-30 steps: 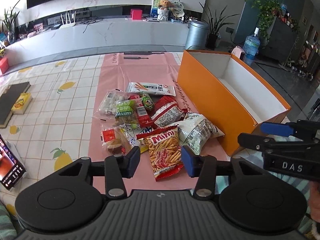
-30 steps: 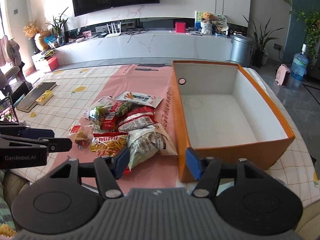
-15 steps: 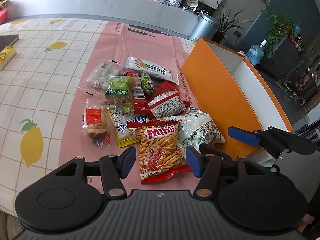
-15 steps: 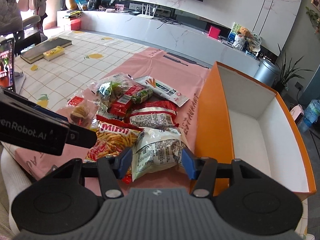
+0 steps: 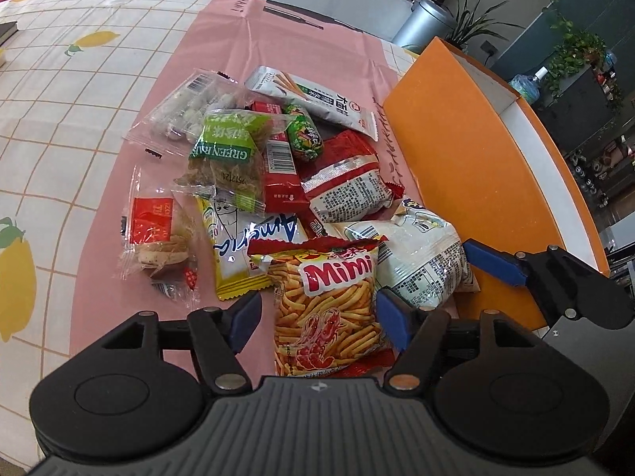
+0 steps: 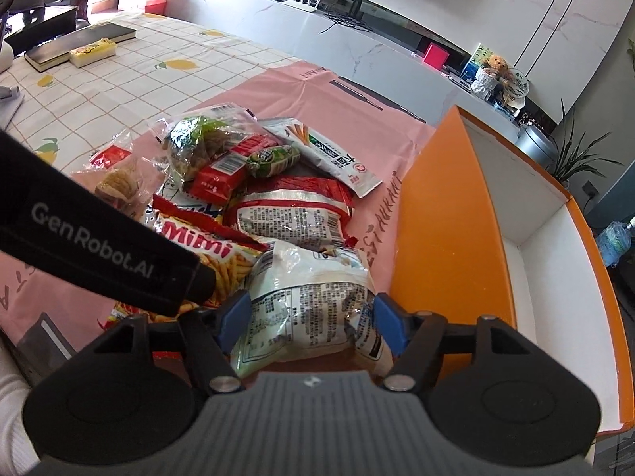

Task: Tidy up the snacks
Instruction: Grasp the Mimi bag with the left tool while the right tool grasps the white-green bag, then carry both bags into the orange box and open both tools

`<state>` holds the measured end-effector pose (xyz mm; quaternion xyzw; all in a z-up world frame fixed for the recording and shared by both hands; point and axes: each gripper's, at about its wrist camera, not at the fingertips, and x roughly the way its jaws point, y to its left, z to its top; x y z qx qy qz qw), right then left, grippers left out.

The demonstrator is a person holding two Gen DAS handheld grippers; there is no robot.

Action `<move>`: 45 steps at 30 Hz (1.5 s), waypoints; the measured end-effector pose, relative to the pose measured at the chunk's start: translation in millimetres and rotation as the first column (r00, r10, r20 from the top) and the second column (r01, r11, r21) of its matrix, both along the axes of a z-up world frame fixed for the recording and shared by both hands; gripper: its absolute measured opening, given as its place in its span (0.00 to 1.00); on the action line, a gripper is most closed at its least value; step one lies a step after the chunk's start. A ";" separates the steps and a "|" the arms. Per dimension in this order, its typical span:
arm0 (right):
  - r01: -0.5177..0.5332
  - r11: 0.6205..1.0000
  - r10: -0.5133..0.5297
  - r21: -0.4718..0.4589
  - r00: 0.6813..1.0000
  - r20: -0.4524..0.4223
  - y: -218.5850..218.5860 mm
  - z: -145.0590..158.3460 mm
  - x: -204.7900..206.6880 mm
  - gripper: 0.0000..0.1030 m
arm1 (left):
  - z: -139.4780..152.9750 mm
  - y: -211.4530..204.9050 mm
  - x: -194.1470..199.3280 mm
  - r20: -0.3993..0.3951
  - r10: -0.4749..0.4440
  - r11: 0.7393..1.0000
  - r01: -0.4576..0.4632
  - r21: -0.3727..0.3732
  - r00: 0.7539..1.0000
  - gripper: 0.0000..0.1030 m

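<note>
A heap of snack packs lies on a pink mat [image 5: 278, 39] beside an open orange box [image 5: 456, 139] with a white inside. My left gripper [image 5: 317, 317] hangs low over the "Mimi" fries bag [image 5: 329, 305]; its jaws are opening, and the bag lies between the blue pads without being pinched. My right gripper [image 6: 311, 319] straddles the white crinkled bag [image 6: 305, 297]; its jaws are opening too, with the pads close to the bag's sides. The box wall [image 6: 436, 218] stands just right of it. The left gripper's black body [image 6: 99, 246] crosses the right wrist view.
Behind the two bags lie a red-and-silver bag [image 5: 345, 182], a green raisin pack [image 5: 230, 154], a white stick pack [image 5: 313, 99], a yellow pack [image 5: 238, 254] and clear packs [image 5: 154, 230]. A book [image 6: 79, 43] and a yellow box [image 6: 93, 51] sit on the lemon-print cloth at far left.
Both grippers came down and closer to the heap, and their jaws stand wider. The Mimi bag now lies between the left fingers, the white bag between the right fingers.
</note>
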<state>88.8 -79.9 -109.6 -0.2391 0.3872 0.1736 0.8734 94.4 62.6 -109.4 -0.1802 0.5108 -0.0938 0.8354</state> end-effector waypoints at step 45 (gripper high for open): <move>0.055 0.936 -0.110 0.349 0.984 0.142 -76.8 133.3 -50.6 0.43 | 138.2 -27.8 -73.0 0.339 0.042 0.996 -0.064 0.055 0.940 0.37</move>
